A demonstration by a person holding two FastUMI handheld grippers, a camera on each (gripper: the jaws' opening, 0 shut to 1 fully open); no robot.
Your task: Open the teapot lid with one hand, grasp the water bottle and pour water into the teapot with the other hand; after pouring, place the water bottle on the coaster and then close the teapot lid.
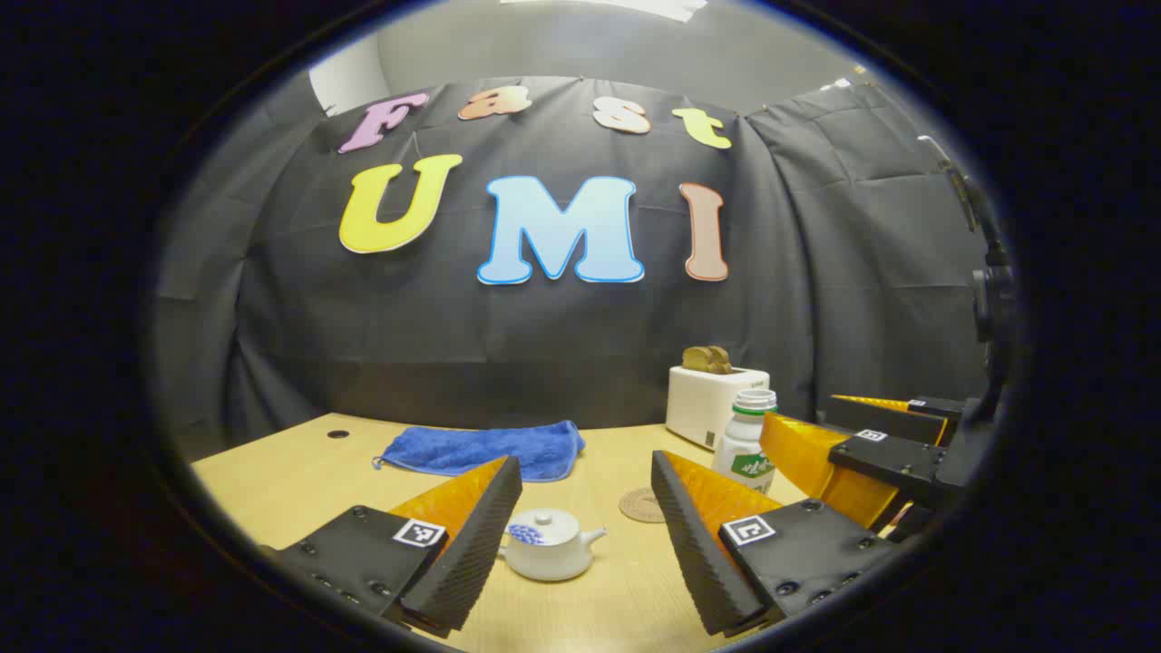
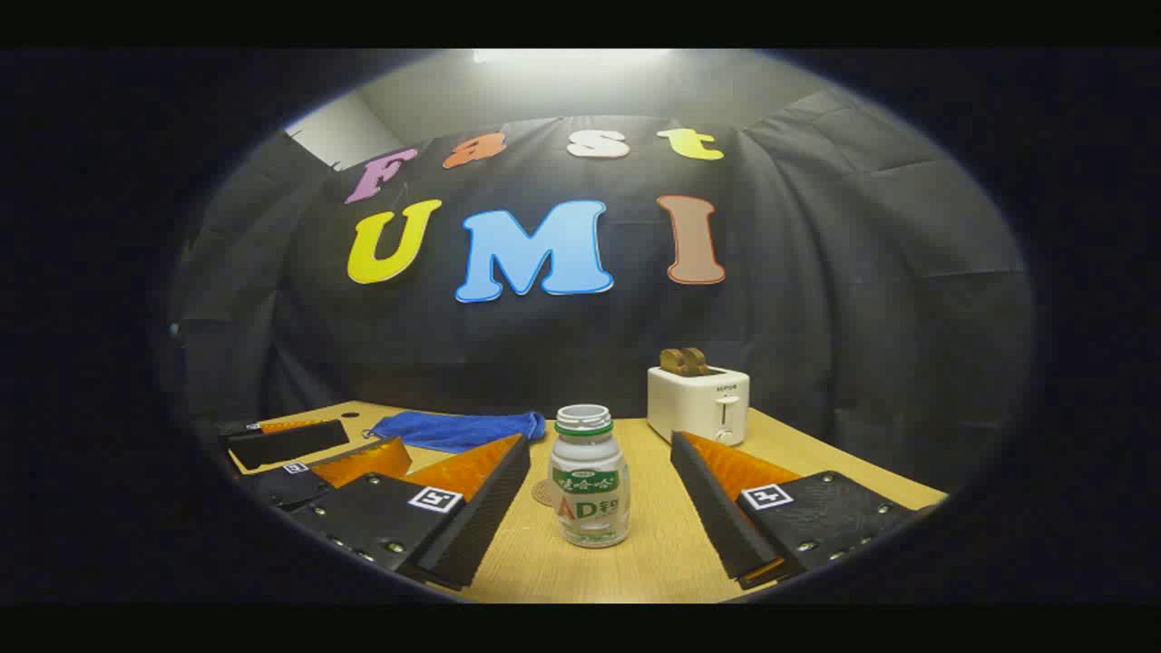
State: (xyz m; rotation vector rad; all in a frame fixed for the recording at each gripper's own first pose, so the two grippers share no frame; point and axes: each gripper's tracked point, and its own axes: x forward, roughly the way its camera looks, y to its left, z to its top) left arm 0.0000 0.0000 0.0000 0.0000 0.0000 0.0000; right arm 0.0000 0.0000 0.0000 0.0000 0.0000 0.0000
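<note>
The left claw [image 1: 585, 508] is hanging wide open, the lidded teapot [image 1: 548, 544] sitting on the tabletop [image 1: 290, 472] between its fingers. The right claw [image 2: 599, 494] is gaping too, the water bottle [image 2: 588, 476] standing untouched between its fingers, the coaster [image 1: 642, 505] lying just behind.

From my remote seat I log: teapot [image 1: 547, 544], white, with a blue motif on its side, lid matching white. Water bottle [image 2: 590, 479], translucent white, green-and-white label with orange lettering, green ring at the neck. Coaster [image 1: 641, 505], tan, concentric weave. Towel [image 1: 490, 448], solid blue. Toaster [image 2: 698, 403], white; brown toast [image 2: 684, 361] in its slots. Table [image 1: 290, 481], pale wood grain.
</note>
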